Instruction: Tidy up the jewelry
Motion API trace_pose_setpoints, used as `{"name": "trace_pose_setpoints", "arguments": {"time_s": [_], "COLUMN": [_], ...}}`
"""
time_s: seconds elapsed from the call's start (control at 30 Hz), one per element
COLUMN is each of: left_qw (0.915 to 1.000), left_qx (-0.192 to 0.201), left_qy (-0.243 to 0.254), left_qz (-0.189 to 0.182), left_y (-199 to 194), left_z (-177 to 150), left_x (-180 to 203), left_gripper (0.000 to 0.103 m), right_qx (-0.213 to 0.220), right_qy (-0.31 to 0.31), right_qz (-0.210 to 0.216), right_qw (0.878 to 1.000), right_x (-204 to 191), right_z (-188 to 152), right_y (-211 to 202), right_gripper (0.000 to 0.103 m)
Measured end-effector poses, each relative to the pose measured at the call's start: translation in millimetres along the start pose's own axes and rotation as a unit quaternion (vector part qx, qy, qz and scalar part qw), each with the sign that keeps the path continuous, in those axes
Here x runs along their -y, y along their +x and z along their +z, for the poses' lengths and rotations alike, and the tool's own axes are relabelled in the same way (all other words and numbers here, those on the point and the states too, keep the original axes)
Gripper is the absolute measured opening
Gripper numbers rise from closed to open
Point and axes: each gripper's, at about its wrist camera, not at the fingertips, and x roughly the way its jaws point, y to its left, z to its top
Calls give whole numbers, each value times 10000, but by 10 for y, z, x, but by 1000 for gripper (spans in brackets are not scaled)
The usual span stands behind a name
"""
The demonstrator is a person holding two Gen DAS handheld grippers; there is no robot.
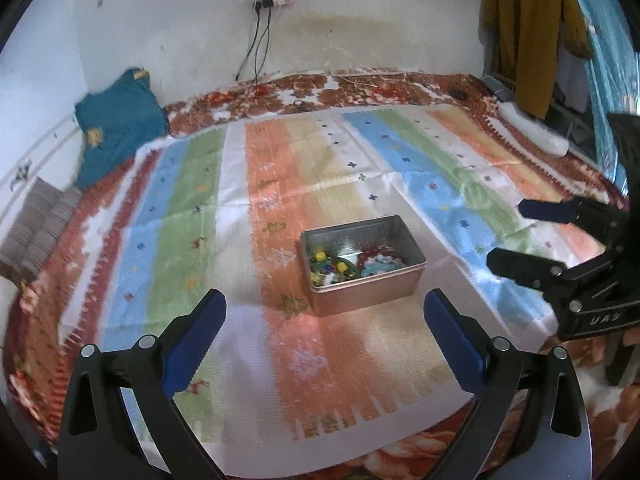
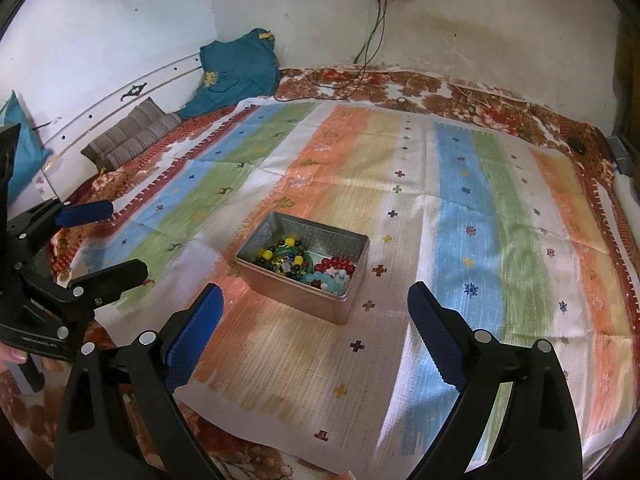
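- My left gripper (image 1: pixel 324 312) hangs with fingers spread wide, holding nothing.
- My right gripper (image 2: pixel 314 308) gapes too, nothing between the pads.
- Beaded jewelry (image 2: pixel 306 266) is heaped inside the metal tin (image 2: pixel 296 296) on the striped cloth (image 2: pixel 460 240).

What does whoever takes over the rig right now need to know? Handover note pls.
Left gripper: open, empty, hovering short of the tin.
Right gripper: open, empty, also short of the tin.
Metal tin: lidless, on the striped cloth spread over the bed.
Beaded jewelry: all heaped together in the tin, with red, yellow, green and light blue beads.
Done: nothing visibly sorted; no piece lies on the cloth.
Left: lift pieces out and arrange them, probably one at a time.
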Motion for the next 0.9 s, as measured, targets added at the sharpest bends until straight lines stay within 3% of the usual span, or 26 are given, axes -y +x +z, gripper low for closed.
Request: {"name": "trace_pose_setpoints", "arguments": {"time_s": [0.1,0.47,0.9], "left_qw": [9995,9990,9982], "left_qx": [26,218,569], "left_qy": [-214,-302,-81], "left_qz": [-244,-239,158], "left_y": [-23,-99,-203], "left_z": [5,-40,-95], "left_x": [-43,-39,38], "left_gripper": [97,97,97], "right_qx": [36,97,409], "right_qy": [-10,-28,-66], "right_qz": [-39,96,43], "right_qw": [10000,9999,9991], "right_x": [-5,-37,-97], "right_z": [1,-38,-91], "right_y": [-16,-80,-235], "right_gripper": [94,94,94]}}
